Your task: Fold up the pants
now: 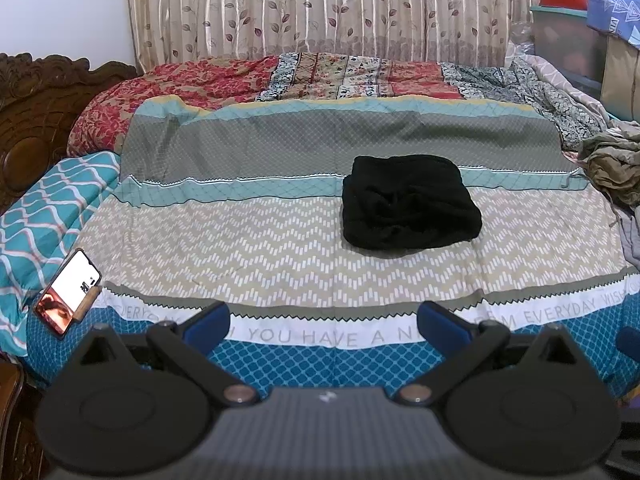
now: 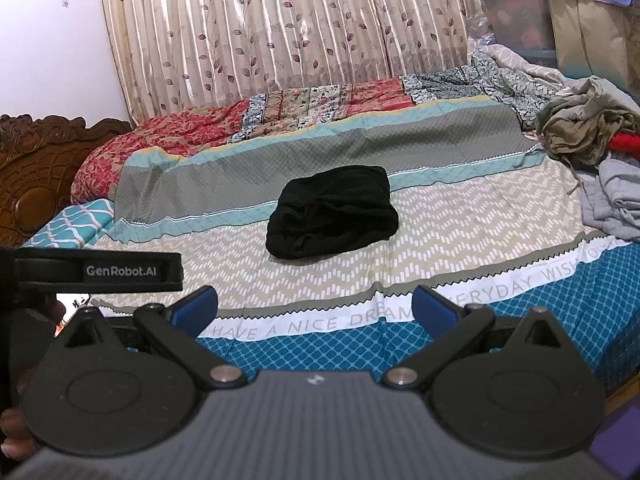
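Folded pants (image 1: 410, 202) lie on the bedspread (image 1: 240, 248), right of its middle. Phone (image 1: 68, 292) sits propped at the bed's near left corner. Clothes pile (image 2: 588, 152) on the right edge. Quilt (image 1: 320, 76) bunched along the far edge, curtain (image 1: 320, 8) behind it. Headboard (image 1: 36, 120) at left.

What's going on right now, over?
Left gripper and right gripper open, empty, short of the bed. Black pants folded on the bedsheet. Nothing in the way.

Black pants (image 1: 410, 202) on zigzag beige-and-teal bedsheet (image 1: 240, 248); leaf-print cream curtain (image 1: 320, 4)
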Demonstrator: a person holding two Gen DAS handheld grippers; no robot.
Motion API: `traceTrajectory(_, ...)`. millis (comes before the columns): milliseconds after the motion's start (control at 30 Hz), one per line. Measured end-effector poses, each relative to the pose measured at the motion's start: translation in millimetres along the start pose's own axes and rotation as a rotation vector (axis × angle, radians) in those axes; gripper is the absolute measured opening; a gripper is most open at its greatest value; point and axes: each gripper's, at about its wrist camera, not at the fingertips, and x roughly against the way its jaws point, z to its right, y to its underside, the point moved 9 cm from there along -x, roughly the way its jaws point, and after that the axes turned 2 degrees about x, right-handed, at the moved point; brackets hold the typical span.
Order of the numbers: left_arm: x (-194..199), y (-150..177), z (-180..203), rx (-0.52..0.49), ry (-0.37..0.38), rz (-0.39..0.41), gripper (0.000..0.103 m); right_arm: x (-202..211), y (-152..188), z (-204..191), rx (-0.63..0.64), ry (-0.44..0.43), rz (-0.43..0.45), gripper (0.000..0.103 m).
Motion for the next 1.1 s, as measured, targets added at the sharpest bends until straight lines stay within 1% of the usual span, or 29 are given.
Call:
traceTrajectory(200, -2, 0, 0, -0.008, -0.004, -0.006, 0.103, 0, 0, 1, -0.004, 0.002, -0.006, 0.103)
traceTrajectory(433, -8, 2, 2, -0.027, -0.015, -0.025, 0.103, -1, -9, 12, -0.037, 0.014, 0.001, 0.103)
traceTrajectory(600, -17, 0, 15, -0.024, 0.016, -0.051, 0.103, 2, -18, 21, -0.025, 0.026, 0.012, 0.103)
traceTrajectory(767, -27, -6, 33, -0.057, 0.04, -0.065, 0.103, 4, -19, 30, -0.005, 0.04, 0.018, 0.103)
traceTrajectory(867, -34, -12, 39, -0.075, 0.036, -0.067, 0.103, -2, -26, 34, -0.017, 0.027, 0.011, 0.103)
traceTrajectory(967, -41, -19, 42, -0.076, 0.04, -0.072, 0.103, -14, -35, 38, -0.049, 0.006, -0.016, 0.103)
traceTrajectory(1100, -55, -28, 44, -0.073, 0.041, -0.082, 0.103, -31, -45, 37, -0.04, -0.003, -0.03, 0.103)
